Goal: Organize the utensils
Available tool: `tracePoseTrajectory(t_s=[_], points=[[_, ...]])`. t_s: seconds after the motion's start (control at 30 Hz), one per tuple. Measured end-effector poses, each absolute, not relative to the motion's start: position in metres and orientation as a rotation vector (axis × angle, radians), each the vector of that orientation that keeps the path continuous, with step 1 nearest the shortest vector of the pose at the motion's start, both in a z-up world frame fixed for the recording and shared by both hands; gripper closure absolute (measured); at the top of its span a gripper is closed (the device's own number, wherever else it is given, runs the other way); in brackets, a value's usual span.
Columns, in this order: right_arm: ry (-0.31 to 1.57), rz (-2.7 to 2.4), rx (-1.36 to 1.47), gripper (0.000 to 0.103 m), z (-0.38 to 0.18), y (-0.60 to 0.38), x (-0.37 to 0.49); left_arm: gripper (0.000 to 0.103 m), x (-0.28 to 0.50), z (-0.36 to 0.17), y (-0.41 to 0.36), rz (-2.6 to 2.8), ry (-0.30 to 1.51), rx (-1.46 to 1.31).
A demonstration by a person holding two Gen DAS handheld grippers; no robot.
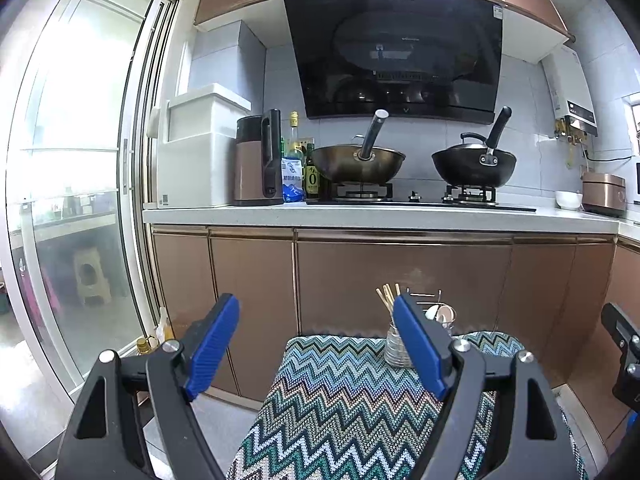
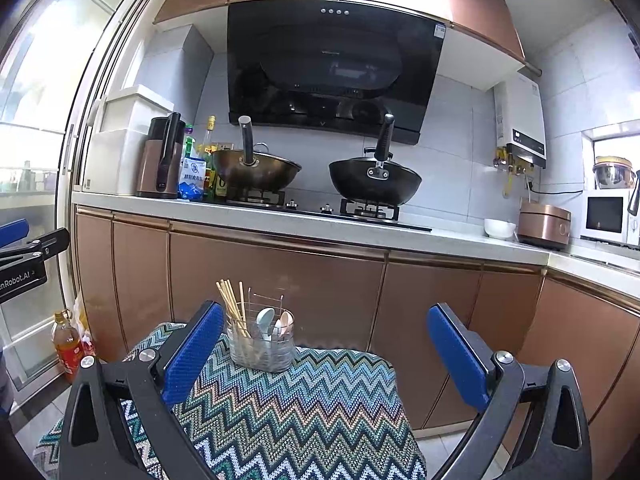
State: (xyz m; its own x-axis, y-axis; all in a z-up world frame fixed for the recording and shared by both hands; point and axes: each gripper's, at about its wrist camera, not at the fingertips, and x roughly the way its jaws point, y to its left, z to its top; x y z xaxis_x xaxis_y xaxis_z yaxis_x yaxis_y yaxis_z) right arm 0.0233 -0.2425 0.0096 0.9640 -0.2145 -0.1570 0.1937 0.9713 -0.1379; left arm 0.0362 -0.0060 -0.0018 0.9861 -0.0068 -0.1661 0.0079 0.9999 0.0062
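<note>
while tongs (image 2: pixel 324 344) gape, holder (image 2: pixel 262 344) stands.

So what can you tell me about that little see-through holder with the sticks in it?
The holder is a small clear cup, glass or plastic by its look, with a thin wire frame rising above its rim. It stands upright near the far edge of the zigzag-patterned cloth. Pale wooden chopsticks lean out on its left side; a light blue spoon and a pinkish spoon sit bowl-up on the right. Neither hand-held gripper touches it.
</note>
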Motion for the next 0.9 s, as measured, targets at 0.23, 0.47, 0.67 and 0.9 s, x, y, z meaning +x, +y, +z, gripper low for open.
tracePoseTrajectory(t_s=[0.23, 0.47, 0.67, 0.9], points=[[0.173, -0.206, -0.122, 0.002, 0.0093, -0.2427, 0.0236, 0.024, 0.0360, -0.0017, -0.0063, -0.007, 0.167, 0.007], [0.172, -0.208, -0.122, 0.002, 0.0098, -0.2423, 0.0234, 0.024, 0.0364, -0.0021, -0.0068, -0.008, 0.169, 0.006], [0.174, -0.207, -0.123, 0.002, 0.0094, -0.2422, 0.0235, 0.025, 0.0360, -0.0051, -0.0080, -0.013, 0.175, 0.006], [0.176, -0.208, -0.124, 0.002, 0.0075, -0.2412, 0.0226, 0.025, 0.0356, -0.0072, -0.0095, -0.017, 0.181, 0.005]])
